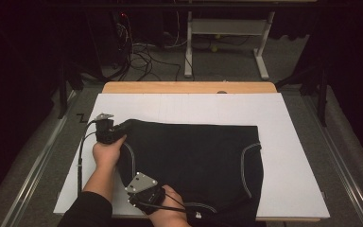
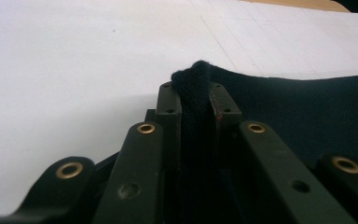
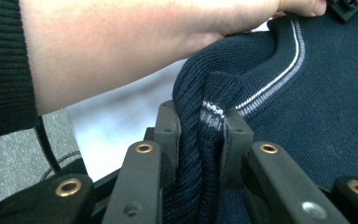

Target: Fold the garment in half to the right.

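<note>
Sweater (image 1: 194, 161) spread dark across white board (image 1: 288, 142), long axis running left to right, bulk lying right of both tongs and nearer the front edge. Left gripper (image 2: 196, 93) clamped tight on a fold at the garment's far-left corner. Right gripper (image 3: 204, 122) pinched shut on striped ribbed trim (image 3: 213, 114) at the near-left, by the front edge.

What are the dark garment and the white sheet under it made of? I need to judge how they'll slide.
The dark sweater looks like a soft knitted fabric, matte navy: ribbing shows along its trim where the right gripper pinches it, beside a pale woven stripe. The white sheet looks like smooth matte paper or thin board, with faint lines; which one I cannot tell.
</note>
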A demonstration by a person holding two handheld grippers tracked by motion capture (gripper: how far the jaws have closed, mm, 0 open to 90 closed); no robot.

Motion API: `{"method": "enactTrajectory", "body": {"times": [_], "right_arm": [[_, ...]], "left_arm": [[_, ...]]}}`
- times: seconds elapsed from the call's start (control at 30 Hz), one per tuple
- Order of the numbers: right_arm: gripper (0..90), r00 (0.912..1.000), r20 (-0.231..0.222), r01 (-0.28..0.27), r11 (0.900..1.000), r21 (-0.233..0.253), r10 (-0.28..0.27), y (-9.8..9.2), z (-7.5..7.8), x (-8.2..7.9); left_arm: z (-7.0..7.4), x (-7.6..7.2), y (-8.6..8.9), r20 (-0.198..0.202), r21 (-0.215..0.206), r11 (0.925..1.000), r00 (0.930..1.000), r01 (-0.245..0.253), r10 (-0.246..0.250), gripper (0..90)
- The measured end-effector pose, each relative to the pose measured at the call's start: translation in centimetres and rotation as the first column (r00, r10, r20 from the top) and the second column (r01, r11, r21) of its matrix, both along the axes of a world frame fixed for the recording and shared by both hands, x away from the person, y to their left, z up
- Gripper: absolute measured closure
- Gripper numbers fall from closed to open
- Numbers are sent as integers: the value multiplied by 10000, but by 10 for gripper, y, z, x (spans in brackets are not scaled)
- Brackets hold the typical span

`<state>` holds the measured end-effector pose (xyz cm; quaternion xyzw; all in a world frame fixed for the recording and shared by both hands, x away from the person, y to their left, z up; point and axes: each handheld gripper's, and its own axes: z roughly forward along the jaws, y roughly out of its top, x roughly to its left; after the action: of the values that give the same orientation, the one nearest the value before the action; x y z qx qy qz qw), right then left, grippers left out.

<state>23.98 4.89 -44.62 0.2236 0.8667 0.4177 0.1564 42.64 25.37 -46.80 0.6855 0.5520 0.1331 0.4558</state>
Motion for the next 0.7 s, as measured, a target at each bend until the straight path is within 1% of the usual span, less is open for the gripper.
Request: {"method": "enactTrajectory", "body": {"times": [0.1, 0.13, 0.4, 0.57, 0.7], "right_arm": [[740, 9999, -6, -124, 9999, 41, 124, 5, -1, 0], [740, 9999, -15, -142, 9999, 72, 143, 7, -1, 0], [739, 9989, -25, -472, 9987, 168, 473, 25, -1, -3], [739, 9977, -9, -671, 9976, 141, 671, 37, -2, -4], [739, 9968, 51, -799, 9965, 238, 798, 46, 0, -4]], "left_arm": [[1, -2, 7, 17, 60, 9999, 9999, -102, 102, 745], [0, -3, 10, 16, 11, 9998, 9998, -188, 188, 744], [-4, -11, 34, -84, 35, 9986, 9986, -528, 529, 744], [-1, -14, 46, -49, 76, 9975, 9975, -703, 704, 744], [1, -18, 56, 4, 90, 9962, 9963, -863, 863, 744]]}}
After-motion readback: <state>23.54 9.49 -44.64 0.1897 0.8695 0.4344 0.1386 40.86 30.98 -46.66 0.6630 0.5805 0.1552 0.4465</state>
